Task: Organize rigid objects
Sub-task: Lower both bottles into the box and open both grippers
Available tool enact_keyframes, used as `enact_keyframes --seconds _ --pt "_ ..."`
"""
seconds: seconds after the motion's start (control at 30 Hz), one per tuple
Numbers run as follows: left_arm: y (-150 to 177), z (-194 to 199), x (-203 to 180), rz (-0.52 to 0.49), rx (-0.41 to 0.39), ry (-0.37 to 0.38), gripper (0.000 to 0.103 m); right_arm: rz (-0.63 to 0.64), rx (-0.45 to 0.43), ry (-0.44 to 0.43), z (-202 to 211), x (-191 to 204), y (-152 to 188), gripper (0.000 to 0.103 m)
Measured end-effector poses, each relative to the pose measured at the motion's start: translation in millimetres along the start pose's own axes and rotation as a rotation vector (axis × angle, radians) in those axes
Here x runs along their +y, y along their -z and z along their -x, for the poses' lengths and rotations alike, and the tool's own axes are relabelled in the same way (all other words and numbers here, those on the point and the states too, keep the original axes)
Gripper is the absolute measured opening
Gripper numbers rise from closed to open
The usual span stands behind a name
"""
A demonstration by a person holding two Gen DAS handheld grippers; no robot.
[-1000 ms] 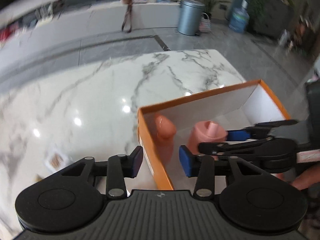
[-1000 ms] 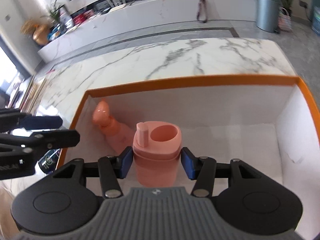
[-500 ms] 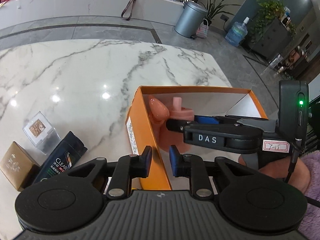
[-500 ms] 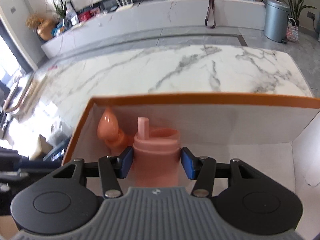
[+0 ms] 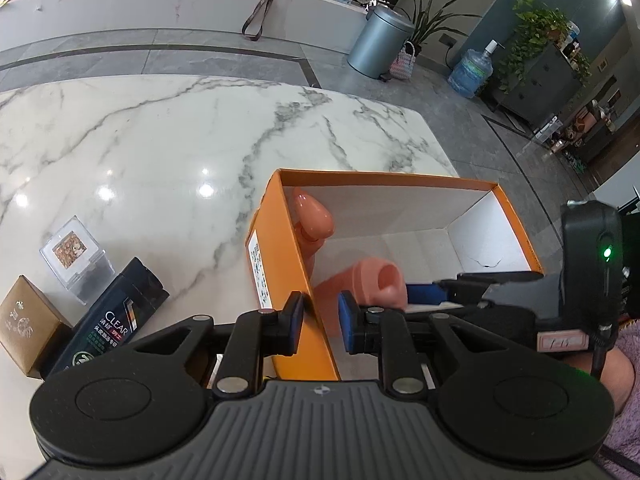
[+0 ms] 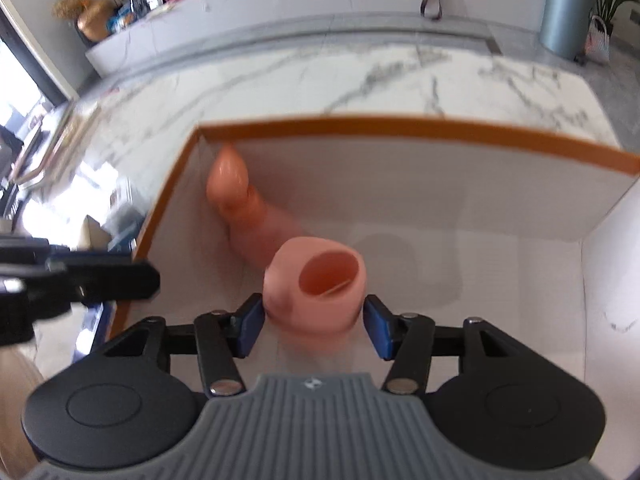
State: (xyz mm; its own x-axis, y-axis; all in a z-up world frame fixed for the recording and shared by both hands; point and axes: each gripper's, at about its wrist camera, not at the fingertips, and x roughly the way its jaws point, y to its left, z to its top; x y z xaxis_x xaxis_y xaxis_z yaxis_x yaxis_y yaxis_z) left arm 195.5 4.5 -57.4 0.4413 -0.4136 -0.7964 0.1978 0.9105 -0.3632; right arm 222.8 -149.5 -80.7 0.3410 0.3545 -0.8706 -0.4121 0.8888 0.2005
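An orange box (image 5: 280,280) with a white inside stands on the marble table. A pink bottle (image 5: 314,216) leans in its far left corner, also in the right wrist view (image 6: 236,200). My right gripper (image 6: 314,324) is shut on a pink cup (image 6: 320,288) and holds it tilted inside the box (image 6: 360,128); the cup also shows in the left wrist view (image 5: 372,280). My left gripper (image 5: 320,316) straddles the box's left wall, one finger on each side, closed on it.
On the table left of the box lie a dark Clear shampoo bottle (image 5: 116,312), a brown carton (image 5: 28,324) and a clear plastic case (image 5: 74,252). The table's far edge drops to a grey floor with a bin (image 5: 378,46).
The right gripper has tipped the pink cup forward so that its mouth faces the camera. The left gripper's view has shifted a little along the box's left wall.
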Motion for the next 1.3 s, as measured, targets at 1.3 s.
enact_keyframes --seconds 1.3 --pt "1 3 0 0.011 0.002 0.005 0.018 0.010 -0.019 0.003 -12 1 -21 0.042"
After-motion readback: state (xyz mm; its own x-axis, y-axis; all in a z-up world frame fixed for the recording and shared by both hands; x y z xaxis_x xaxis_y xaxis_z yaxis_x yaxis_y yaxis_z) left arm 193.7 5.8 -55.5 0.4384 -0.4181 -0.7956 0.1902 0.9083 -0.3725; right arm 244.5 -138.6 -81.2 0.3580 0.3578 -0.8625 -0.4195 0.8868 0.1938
